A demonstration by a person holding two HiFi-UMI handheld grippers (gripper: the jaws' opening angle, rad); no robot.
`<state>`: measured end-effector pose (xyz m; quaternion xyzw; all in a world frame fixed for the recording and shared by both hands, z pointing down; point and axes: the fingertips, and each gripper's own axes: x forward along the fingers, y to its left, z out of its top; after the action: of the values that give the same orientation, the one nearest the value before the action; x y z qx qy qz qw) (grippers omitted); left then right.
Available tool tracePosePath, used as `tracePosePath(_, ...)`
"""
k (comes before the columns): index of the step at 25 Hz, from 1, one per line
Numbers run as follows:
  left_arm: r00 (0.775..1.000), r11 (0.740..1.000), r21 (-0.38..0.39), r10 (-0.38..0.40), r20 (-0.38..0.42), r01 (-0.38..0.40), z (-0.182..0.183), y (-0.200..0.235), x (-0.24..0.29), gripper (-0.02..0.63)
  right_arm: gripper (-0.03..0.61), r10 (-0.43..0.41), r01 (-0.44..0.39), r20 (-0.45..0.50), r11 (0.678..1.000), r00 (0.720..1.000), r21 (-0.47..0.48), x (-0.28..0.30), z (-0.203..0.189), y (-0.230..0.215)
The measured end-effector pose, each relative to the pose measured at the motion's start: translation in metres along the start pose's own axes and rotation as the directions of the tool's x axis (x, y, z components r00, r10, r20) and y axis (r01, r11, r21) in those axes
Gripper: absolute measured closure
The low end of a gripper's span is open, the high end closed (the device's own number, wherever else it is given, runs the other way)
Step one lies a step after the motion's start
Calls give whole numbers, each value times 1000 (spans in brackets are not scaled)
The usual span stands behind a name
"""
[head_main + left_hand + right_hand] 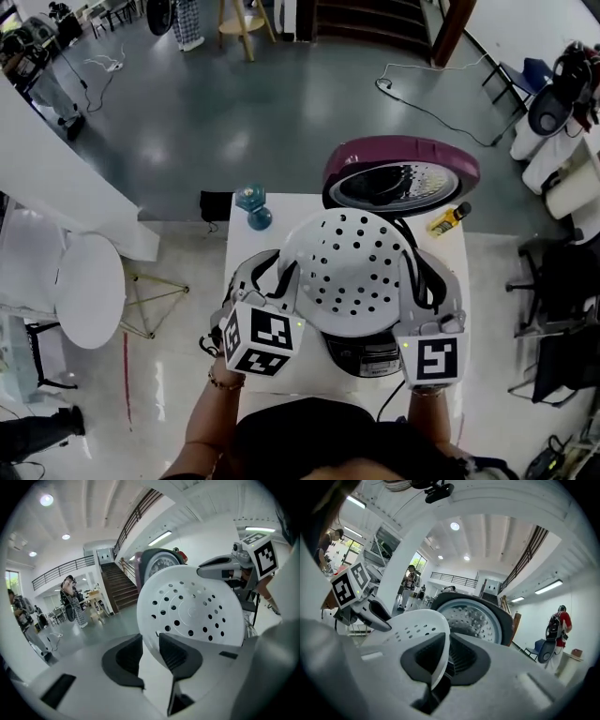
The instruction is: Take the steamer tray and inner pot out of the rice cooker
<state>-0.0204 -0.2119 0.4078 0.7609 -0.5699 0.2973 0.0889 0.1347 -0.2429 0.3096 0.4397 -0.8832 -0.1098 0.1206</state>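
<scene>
The white perforated steamer tray (352, 272) hangs tilted above the dark rice cooker (363, 356), lifted clear of it. My left gripper (281, 274) is shut on the tray's left rim and my right gripper (422, 279) on its right rim. In the left gripper view the tray (192, 611) fills the middle, its edge between the pads of my left gripper (151, 656). In the right gripper view the thin rim of the tray (417, 623) sits pinched in my right gripper (446, 656). The tray hides the inner pot.
The cooker's maroon lid (401, 173) stands open behind the tray. On the small white table (281, 214) sit a blue glass object (252, 206) at the back left and a yellow bottle (448, 219) at the back right. A white round chair (89, 291) stands at the left.
</scene>
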Motion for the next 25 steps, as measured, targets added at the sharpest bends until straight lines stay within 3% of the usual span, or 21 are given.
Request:
tracePosePath(6, 992, 989, -88, 122, 3, -122, -32, 58, -65, 515, 543, 81, -80, 83, 997, 993, -14, 15, 43, 71)
tracePosePath(11, 970, 962, -123, 239, -49, -243, -78, 109, -115, 520, 543, 171, -164, 189, 985, 967, -55, 36, 73, 145)
tracePosePath(13, 959, 951, -124, 275, -76, -282, -99, 127, -132, 520, 543, 227, -203, 132, 964, 965, -169, 44, 68, 176)
tracePosePath(15, 948, 944, -115, 297, -115, -309, -124, 143, -142, 520, 543, 253, -232, 85, 950, 964, -208, 52, 58, 205)
tracePosePath(18, 939, 946, -88, 294, -179, -312, -162, 162, -141, 518, 543, 247, -242, 41, 965, 968, -99, 66, 34, 241)
tracePosePath(21, 948, 963, -77, 236, -215, -258, -193, 169, -127, 518, 543, 227, -227, -20, 973, 974, 29, 74, 0, 262)
tracePosePath(25, 954, 985, -10, 162, -251, -170, -217, 167, -97, 517, 543, 175, -164, -83, 979, 981, 117, 79, -40, 271)
